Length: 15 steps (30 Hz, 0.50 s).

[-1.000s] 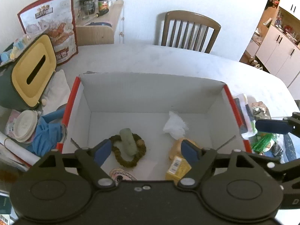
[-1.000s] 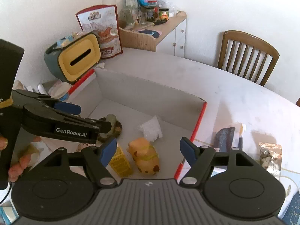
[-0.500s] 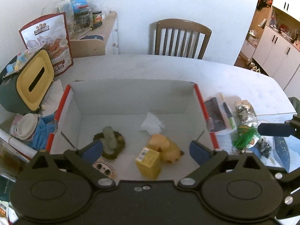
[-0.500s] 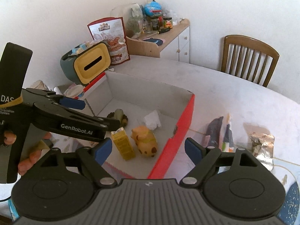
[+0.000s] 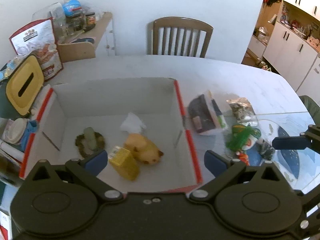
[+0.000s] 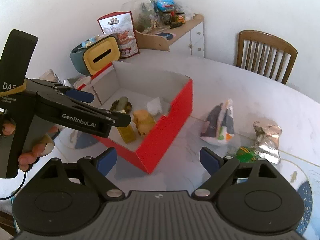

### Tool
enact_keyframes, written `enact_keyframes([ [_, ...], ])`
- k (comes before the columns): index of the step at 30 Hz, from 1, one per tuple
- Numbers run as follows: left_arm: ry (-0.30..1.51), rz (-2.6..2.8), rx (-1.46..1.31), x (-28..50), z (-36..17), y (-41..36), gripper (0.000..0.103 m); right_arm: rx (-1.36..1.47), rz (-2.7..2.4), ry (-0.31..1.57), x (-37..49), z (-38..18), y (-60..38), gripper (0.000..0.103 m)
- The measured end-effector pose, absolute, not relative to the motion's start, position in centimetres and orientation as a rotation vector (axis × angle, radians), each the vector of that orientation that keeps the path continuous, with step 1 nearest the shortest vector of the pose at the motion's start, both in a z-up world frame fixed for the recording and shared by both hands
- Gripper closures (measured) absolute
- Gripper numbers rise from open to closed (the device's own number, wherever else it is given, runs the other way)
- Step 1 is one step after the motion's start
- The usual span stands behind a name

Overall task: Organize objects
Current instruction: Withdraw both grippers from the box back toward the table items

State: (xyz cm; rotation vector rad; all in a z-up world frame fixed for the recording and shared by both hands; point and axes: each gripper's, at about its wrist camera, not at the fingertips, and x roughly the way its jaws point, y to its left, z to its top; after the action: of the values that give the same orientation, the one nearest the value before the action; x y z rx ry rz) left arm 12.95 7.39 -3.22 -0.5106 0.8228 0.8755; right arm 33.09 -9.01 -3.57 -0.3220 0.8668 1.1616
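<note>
A red box (image 5: 180, 104) with a white inside holds a yellow carton (image 5: 124, 164), an orange toy animal (image 5: 144, 148), crumpled white paper (image 5: 133, 123) and a green cylinder on a brown ring (image 5: 90, 140). My left gripper (image 5: 155, 161) hovers over the box's near edge, jaws opening, nothing between them. My right gripper (image 6: 158, 160) hangs above the table by the box's (image 6: 166, 132) red corner, jaws also opening and empty. On the table to the right of the box lie a dark packet (image 5: 202, 116), a foil bag (image 6: 268, 138) and a green item (image 6: 245, 154).
A yellow-lidded tissue box (image 5: 24, 84) and a snack bag (image 5: 40, 46) stand left of the box. A side cabinet (image 6: 176, 32) with jars is behind. A wooden chair (image 5: 180, 38) stands at the table's far side. A blue-patterned plate (image 5: 288, 156) lies at the right.
Both grippers have drawn back from the box and shifted right, and their jaws have widened. The packets to the right of the box have come into fuller view.
</note>
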Motion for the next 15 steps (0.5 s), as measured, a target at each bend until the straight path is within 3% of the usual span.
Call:
enact_keyframes([
  [15, 0.881, 0.756, -0.463, 20.6, -5.1, 3.7, 0.001, -0.339, 1.099, 0.967, 37.8, -7.2, -15.9, 0.013],
])
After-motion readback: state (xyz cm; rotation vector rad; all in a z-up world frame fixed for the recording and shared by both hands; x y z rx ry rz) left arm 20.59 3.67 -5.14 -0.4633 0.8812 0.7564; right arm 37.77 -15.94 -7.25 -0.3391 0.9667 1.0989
